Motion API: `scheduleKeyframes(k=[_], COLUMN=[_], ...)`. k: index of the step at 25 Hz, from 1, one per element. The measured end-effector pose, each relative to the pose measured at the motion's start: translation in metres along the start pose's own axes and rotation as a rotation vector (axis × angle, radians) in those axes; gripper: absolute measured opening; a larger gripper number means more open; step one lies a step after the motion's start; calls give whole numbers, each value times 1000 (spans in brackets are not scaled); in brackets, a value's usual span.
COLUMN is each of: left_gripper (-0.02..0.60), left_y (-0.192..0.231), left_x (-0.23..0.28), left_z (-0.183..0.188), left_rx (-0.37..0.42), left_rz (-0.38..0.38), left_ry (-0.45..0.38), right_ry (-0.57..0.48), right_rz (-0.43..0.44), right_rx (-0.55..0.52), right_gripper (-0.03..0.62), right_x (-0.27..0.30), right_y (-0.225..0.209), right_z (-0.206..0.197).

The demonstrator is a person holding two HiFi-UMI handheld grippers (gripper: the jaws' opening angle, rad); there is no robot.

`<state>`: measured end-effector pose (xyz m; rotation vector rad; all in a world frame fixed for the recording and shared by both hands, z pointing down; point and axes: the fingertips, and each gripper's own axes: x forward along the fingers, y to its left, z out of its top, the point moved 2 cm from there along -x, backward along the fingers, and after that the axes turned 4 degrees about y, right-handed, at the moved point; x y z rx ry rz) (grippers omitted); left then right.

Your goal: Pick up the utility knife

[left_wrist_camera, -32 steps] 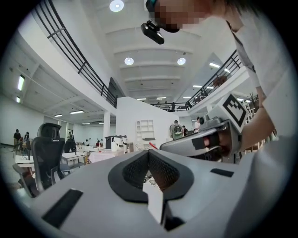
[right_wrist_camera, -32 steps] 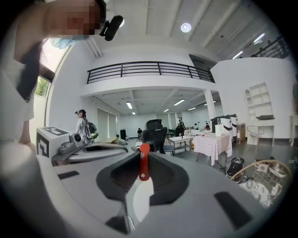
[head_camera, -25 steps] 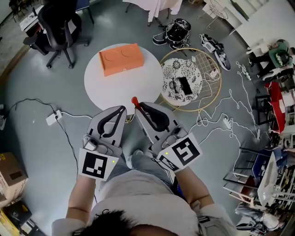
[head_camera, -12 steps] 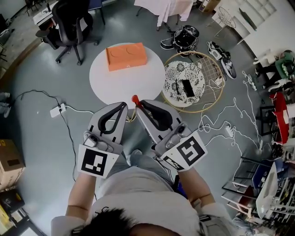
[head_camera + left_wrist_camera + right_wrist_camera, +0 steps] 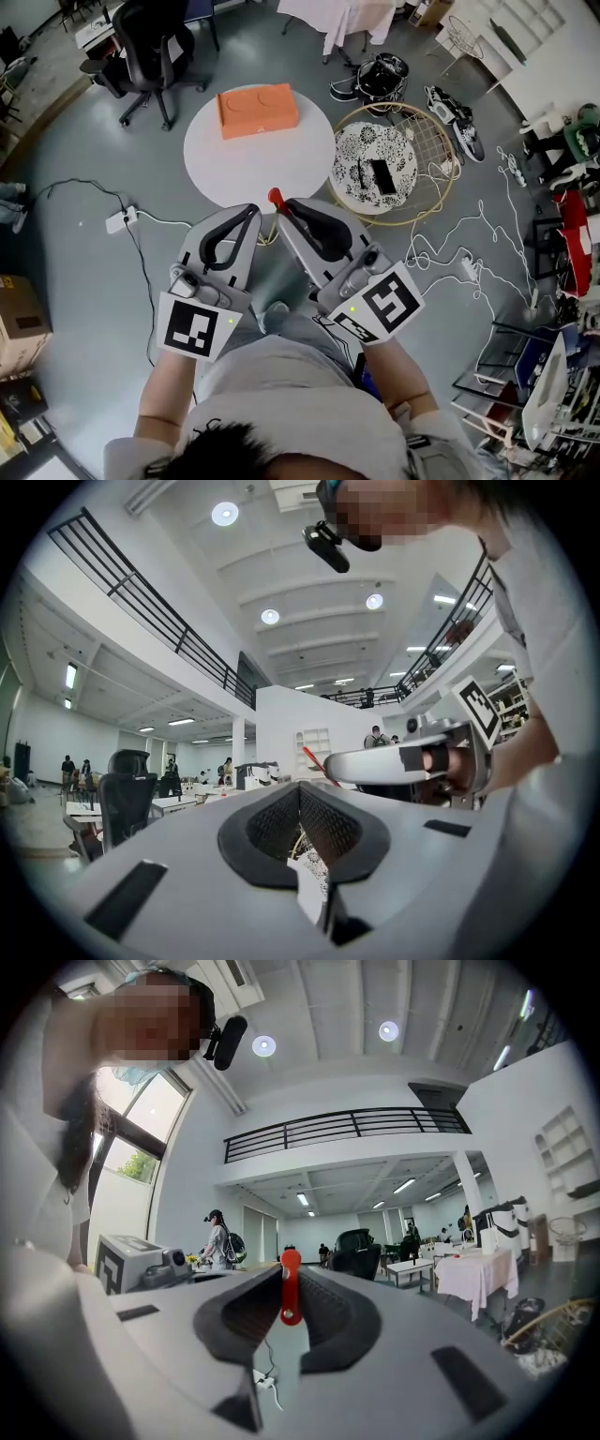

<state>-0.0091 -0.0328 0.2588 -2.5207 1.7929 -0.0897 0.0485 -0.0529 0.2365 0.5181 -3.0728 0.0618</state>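
The utility knife (image 5: 276, 199) is a slim red tool, and only its red end sticks out past the tips of my right gripper (image 5: 282, 210). In the right gripper view the knife (image 5: 291, 1296) stands upright between the closed jaws, so this gripper (image 5: 290, 1283) is shut on it. My left gripper (image 5: 251, 216) sits just left of it, held close to my body above the floor. Its jaws meet with nothing between them in the left gripper view (image 5: 300, 789), where the knife's red tip (image 5: 313, 759) shows beyond the right gripper.
Ahead stands a round white table (image 5: 258, 164) carrying an orange box (image 5: 258, 110). To its right is a gold wire table (image 5: 436, 178) with a patterned tray (image 5: 354, 150). An office chair (image 5: 150, 42), a power strip (image 5: 117, 222) and white cables (image 5: 450, 234) lie around on the grey floor.
Both grippers keep their pose and the right one still holds the knife. The head view has shifted a little, so the table and chair sit slightly further right.
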Motion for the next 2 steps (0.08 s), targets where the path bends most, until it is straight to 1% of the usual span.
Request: scheduleKeyframes(k=[2], left_gripper=[11], left_y=[-2], left_x=[-2], left_z=[0], left_rx=[3], left_rz=[2], left_ry=[-1], right_ry=[-4], right_rz=[2], right_rx=[1], right_gripper=[58], right_x=[-3], right_y=[1], right_z=[0])
